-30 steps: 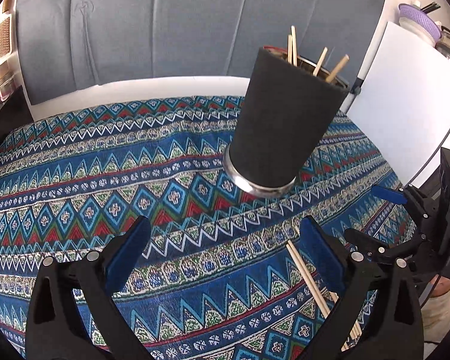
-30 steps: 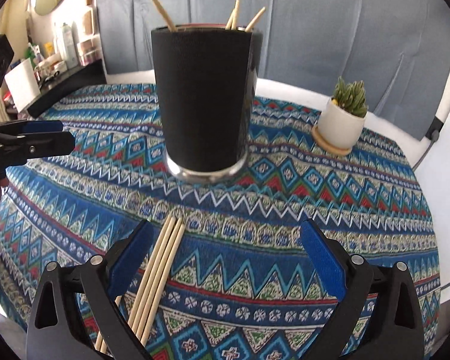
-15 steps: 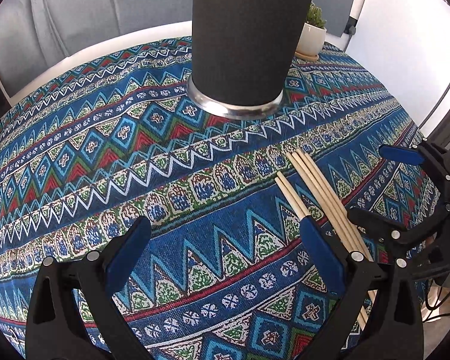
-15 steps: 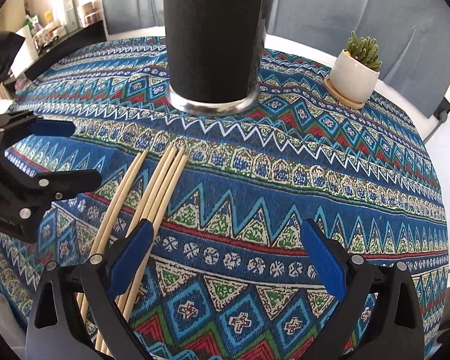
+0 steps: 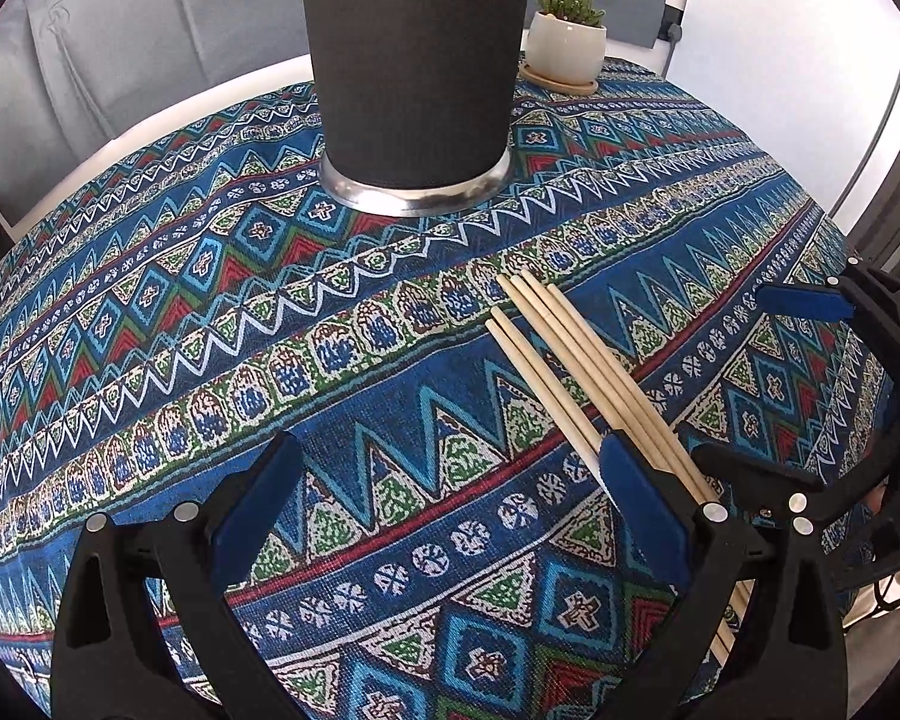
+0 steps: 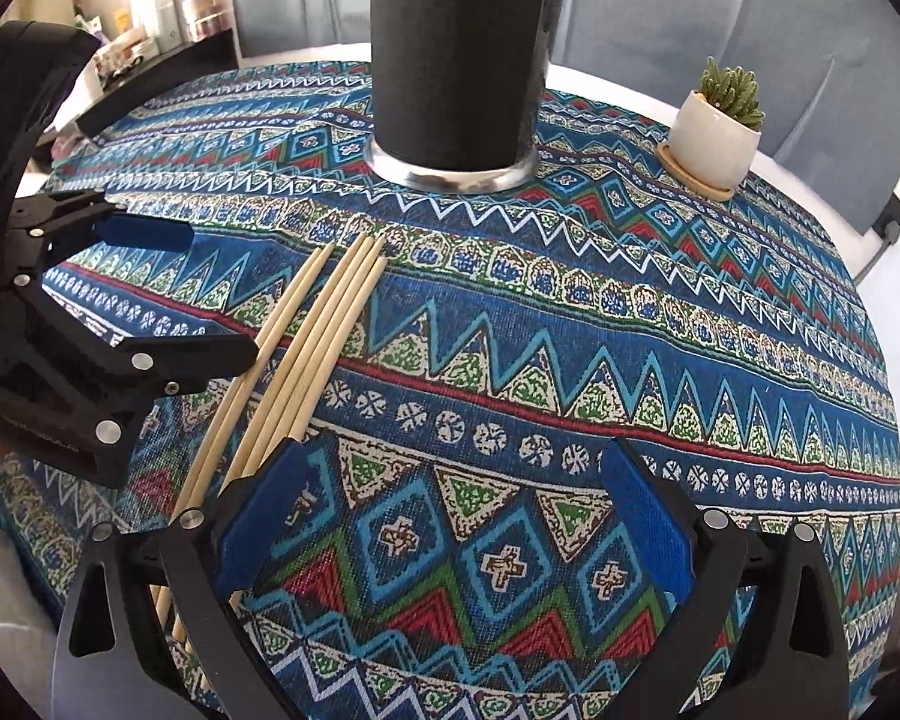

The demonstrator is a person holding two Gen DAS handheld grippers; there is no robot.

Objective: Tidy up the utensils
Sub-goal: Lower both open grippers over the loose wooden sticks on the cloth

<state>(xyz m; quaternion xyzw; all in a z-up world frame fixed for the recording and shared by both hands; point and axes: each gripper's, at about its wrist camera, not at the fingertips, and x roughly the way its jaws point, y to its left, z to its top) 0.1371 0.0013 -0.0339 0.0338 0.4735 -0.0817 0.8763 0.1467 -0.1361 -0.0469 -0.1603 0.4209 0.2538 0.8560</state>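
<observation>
Both grippers hang low over the patterned tablecloth with their jaws spread wide and nothing between them. The left gripper has the loose chopsticks just off its right finger, their near ends running under that finger; the right gripper has the same bundle just off its left finger. They lie between the two tools, closer to each than anything else.

The step in hand looks like picking up a chopstick. To do it well, whichever gripper takes it should shift sideways until one stick sits between the pads, come down across the stick's length, not along it, and close near the middle so it does not pivot.

The sticks are pale, slim, round wood, lying nearly parallel and touching, tapered ends pointing away. Farther ahead stands the tall dark holder on a metal base, upright; a small potted succulent sits beyond, to its right.
</observation>
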